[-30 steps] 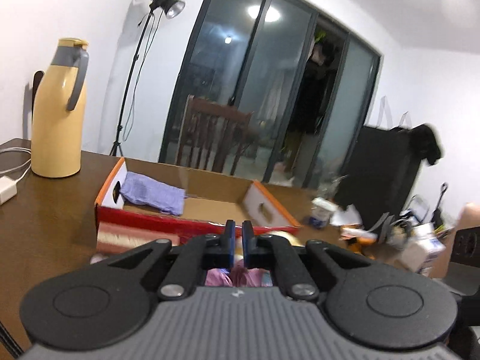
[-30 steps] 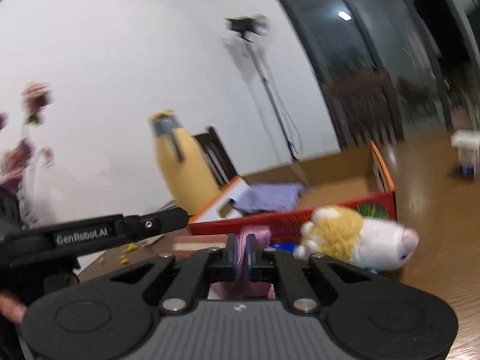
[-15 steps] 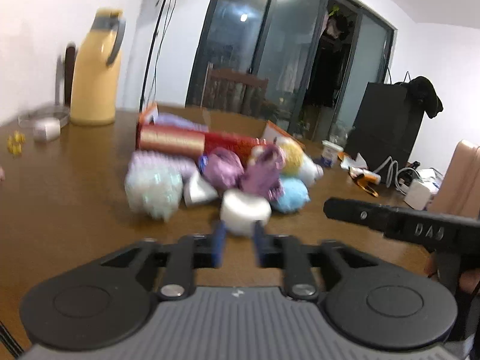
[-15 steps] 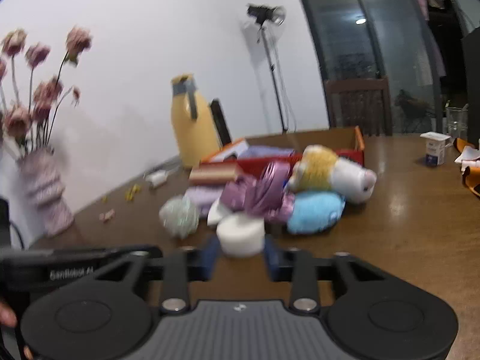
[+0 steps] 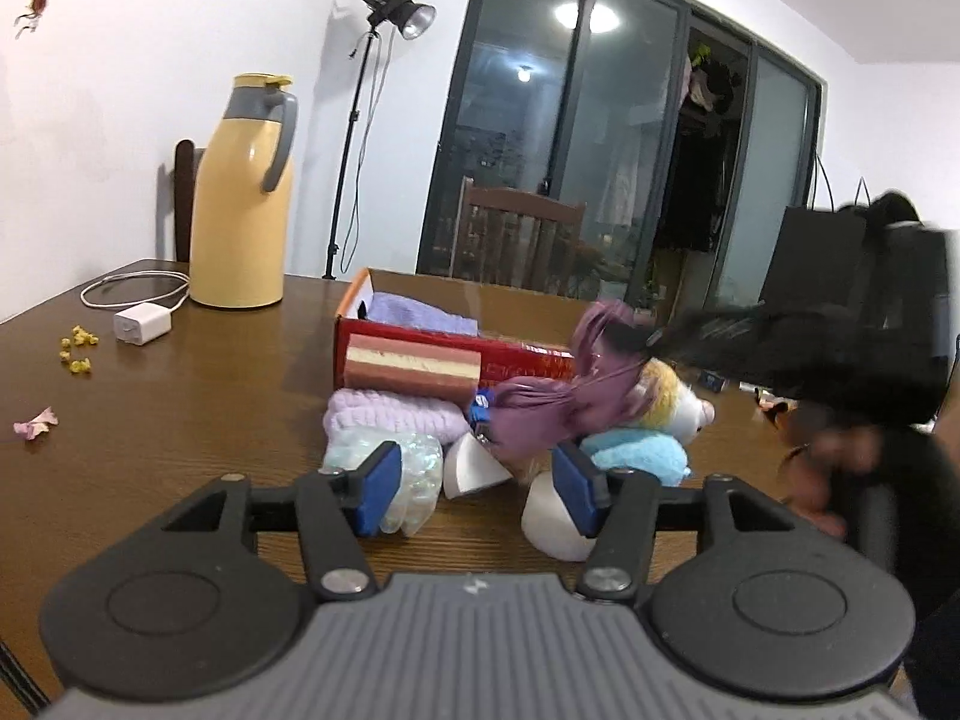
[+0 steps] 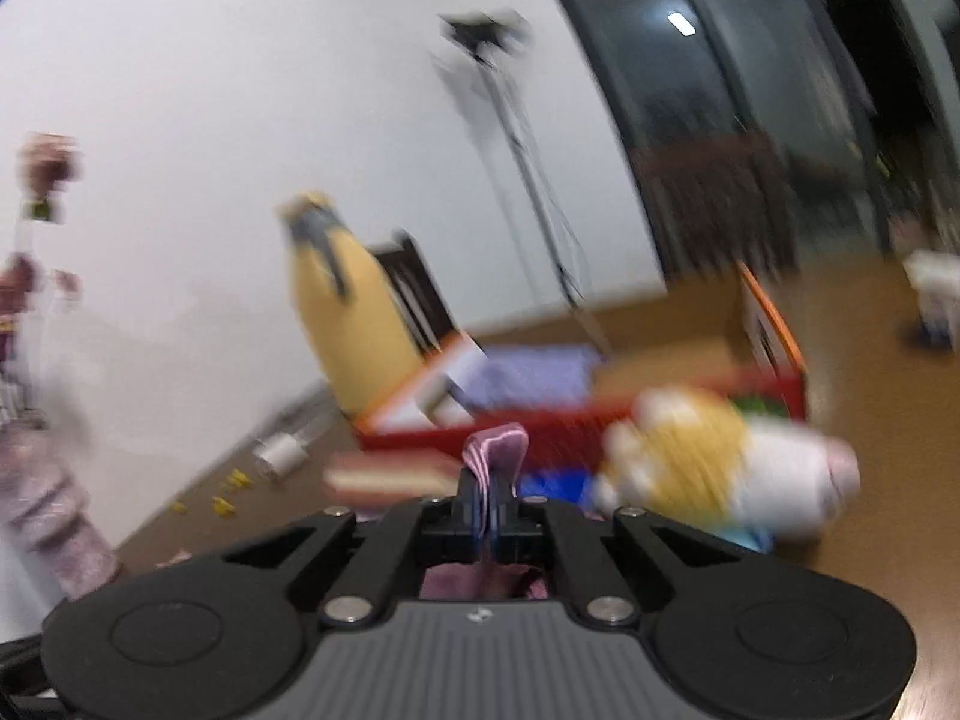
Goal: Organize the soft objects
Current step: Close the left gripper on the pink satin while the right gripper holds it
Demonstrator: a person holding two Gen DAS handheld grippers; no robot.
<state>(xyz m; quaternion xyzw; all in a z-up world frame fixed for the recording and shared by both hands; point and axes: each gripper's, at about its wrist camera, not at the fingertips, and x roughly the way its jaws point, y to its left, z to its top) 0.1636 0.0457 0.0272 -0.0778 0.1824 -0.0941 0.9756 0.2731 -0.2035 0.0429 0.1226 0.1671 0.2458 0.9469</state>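
A heap of soft things lies in front of the red cardboard box [image 5: 420, 333]. My left gripper [image 5: 477, 480] hovers low before the heap, its jaws opening, pads touching nothing. A white foam wedge [image 5: 471, 468] lies beyond the gap, and a white foam cylinder [image 5: 552, 531] sits behind the right pad. My right gripper [image 6: 489, 516] is shut on the mauve cloth [image 6: 498, 453]. In the left wrist view it is a dark blur [image 5: 720, 348] lifting one end of that cloth [image 5: 558, 414]. A lilac towel [image 5: 420, 315] lies in the box.
In the heap are a striped sponge block [image 5: 414, 366], a lilac knit [image 5: 390, 420], a clear bubbly ball [image 5: 417, 474], a blue plush [image 5: 636, 456] and a yellow-white plush [image 6: 720, 456]. A yellow jug [image 5: 240, 198] and a charger [image 5: 141, 324] stand far left.
My left gripper let go of the mauve cloth, drew back from the box and opened wider. My right gripper opened away from the heap, then came in and shut on the cloth.
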